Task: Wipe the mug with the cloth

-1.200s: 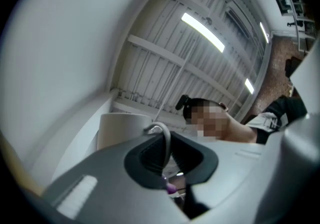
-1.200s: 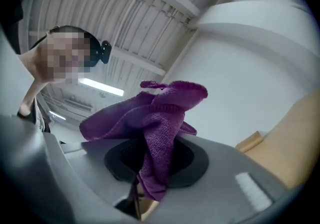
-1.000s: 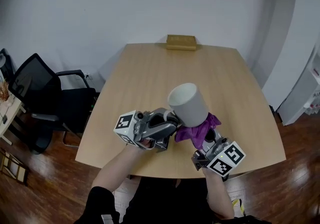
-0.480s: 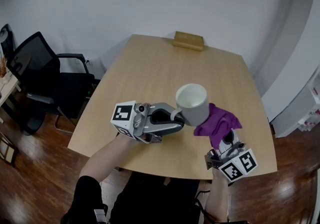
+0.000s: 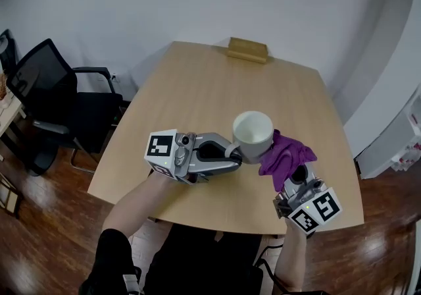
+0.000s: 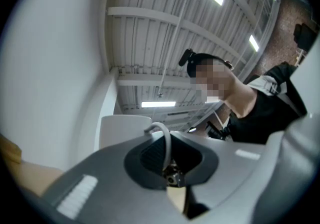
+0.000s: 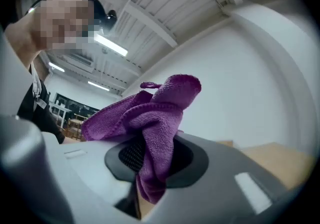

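Left tool (image 5: pixel 231 155): clamped shut on the mug's handle (image 6: pixel 162 138). In the left gripper view I see the thin loop pinched between the jaws.
Mug (image 5: pixel 253 134): white, dead centre of the head view, held up off the desk (image 5: pixel 217 89) with its mouth tipped towards me.
Right tool (image 5: pixel 294 178): closed on the purple cloth (image 5: pixel 284 152), and a fat bunch of it stands up out of the jaws.
Cloth position: right of centre, at the mug's right wall. I can't tell if it is touching or just beside.
Step, my read: rubbing the outer wall, with plenty of the mug not yet covered.
Risk one: the handle is a narrow hold. If I push sideways with the cloth, the mug could swivel in the jaws or slip out and drop onto the desk.
Risk two: only a fold of the cloth is pinched. Drag against the wall could pull it free of the right tool.
Risk three: the padding is loose and floppy. If I come in too deep, the hard jaws could knock the mug, not the cloth.
Clearances: the small box (image 5: pixel 248 50) at the top centre edge is well apart, so no worry there.
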`<state>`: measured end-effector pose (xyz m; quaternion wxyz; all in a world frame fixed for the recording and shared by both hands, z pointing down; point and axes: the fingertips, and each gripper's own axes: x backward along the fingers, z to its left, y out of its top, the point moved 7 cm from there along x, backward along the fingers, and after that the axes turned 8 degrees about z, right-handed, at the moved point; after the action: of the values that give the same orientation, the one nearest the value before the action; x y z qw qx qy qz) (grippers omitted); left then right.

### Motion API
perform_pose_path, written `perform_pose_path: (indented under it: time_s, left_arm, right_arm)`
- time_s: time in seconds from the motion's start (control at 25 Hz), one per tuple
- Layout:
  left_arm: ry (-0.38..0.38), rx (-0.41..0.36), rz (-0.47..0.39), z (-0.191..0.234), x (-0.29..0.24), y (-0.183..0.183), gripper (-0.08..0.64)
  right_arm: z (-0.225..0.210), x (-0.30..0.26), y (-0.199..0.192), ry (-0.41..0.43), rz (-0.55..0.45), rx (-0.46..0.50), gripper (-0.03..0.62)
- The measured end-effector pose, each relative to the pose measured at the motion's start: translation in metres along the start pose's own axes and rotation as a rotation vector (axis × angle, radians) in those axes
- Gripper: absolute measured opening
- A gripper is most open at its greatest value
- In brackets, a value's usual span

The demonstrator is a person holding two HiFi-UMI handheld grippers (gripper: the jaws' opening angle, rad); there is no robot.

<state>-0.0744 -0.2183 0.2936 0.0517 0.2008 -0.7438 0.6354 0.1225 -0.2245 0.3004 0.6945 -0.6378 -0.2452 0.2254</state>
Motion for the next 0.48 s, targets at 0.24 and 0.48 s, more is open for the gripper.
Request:
perform_pose_path:
  time_s: [0.24, 0.48]
  left_arm:
    - [-0.006, 0.092, 0.256, 0.020, 0.011, -0.031, 0.040]
    - [-0.058, 0.116, 0.491, 0.042, 0.015, -0.072, 0.044]
  right_arm:
    - [-0.049, -0.001, -0.054, -0.032, 0.107, -0.308, 0.081]
    - [-0.071, -0.007, -0.068, -0.038, 0.133, -0.390, 0.081]
